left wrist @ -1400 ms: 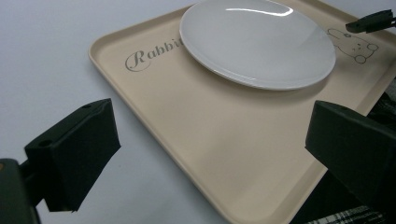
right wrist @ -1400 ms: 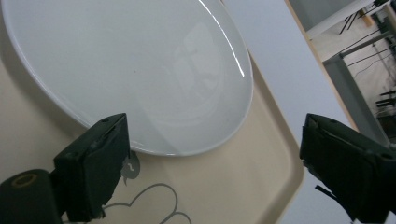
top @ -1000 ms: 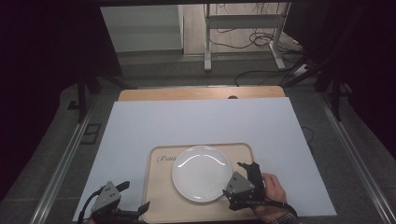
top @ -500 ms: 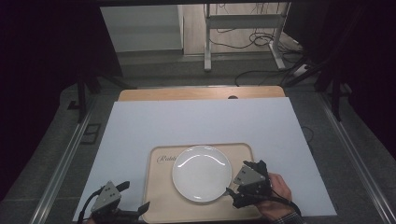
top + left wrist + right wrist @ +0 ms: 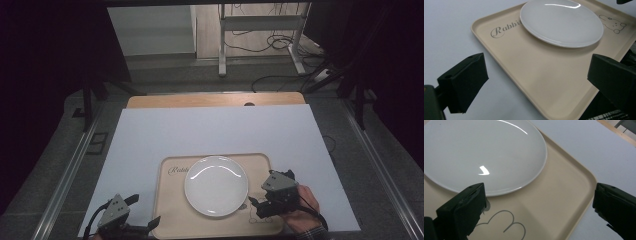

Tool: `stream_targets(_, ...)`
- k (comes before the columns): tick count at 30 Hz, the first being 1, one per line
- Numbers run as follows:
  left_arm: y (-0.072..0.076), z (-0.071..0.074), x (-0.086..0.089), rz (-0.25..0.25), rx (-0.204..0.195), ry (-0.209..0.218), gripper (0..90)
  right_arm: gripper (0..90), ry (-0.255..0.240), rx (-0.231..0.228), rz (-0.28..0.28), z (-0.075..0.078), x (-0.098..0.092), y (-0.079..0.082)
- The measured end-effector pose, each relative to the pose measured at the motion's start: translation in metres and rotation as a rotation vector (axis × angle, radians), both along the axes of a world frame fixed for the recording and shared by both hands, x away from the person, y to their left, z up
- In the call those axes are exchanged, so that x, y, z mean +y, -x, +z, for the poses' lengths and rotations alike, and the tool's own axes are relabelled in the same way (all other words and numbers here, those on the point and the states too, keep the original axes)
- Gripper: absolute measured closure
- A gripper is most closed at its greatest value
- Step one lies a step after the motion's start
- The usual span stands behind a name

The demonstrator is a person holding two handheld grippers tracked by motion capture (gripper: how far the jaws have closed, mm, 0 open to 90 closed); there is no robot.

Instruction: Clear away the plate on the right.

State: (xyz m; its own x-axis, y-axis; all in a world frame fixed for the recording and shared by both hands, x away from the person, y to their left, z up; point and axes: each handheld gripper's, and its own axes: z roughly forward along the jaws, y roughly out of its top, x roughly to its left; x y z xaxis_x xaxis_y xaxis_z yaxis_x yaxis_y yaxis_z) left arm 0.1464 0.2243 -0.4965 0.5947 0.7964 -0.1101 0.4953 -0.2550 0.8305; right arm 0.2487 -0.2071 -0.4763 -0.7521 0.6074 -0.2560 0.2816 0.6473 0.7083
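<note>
Your left gripper (image 5: 131, 224) waits with its jaws apart at the near left corner of the tray (image 5: 172, 220). Your right gripper (image 5: 263, 204) is also wide apart, over the tray's near right part, just beside the plate (image 5: 216, 185). The plate lies in the tray's middle. Probably you take the rim next, so come low and flat.

Setting: a lab-like recording room, not a home.
Work surface: a wooden table (image 5: 215, 100) covered by a white sheet (image 5: 210, 132), standing between metal rails (image 5: 67, 175) on a grey floor (image 5: 380, 150).
Background: a metal stand (image 5: 260, 30) with loose cables (image 5: 260, 42) trailing across the floor behind the table.
Surroundings: dark screens (image 5: 45, 75) on both sides, closing off the lit area.
Props: a beige tray (image 5: 170, 210) with a white plate (image 5: 216, 185).
</note>
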Motion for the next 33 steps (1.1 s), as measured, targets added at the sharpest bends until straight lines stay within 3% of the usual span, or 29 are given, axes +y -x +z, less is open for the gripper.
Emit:
stream_targets(11,0.0,0.0,0.0,0.0,-0.001,-0.001,2.8,0.0,-0.026,0.028,-0.03,0.001,-0.019,-0.006)
stream_targets(23,0.0,0.0,0.0,0.001,-0.001,-0.002,2.8,0.0,-0.094,0.017,-0.108,0.004,-0.044,-0.007)
stream_targets(33,0.0,0.0,0.0,0.002,-0.001,-0.002,2.8,0.0,-0.143,0.013,-0.14,0.005,-0.06,-0.005)
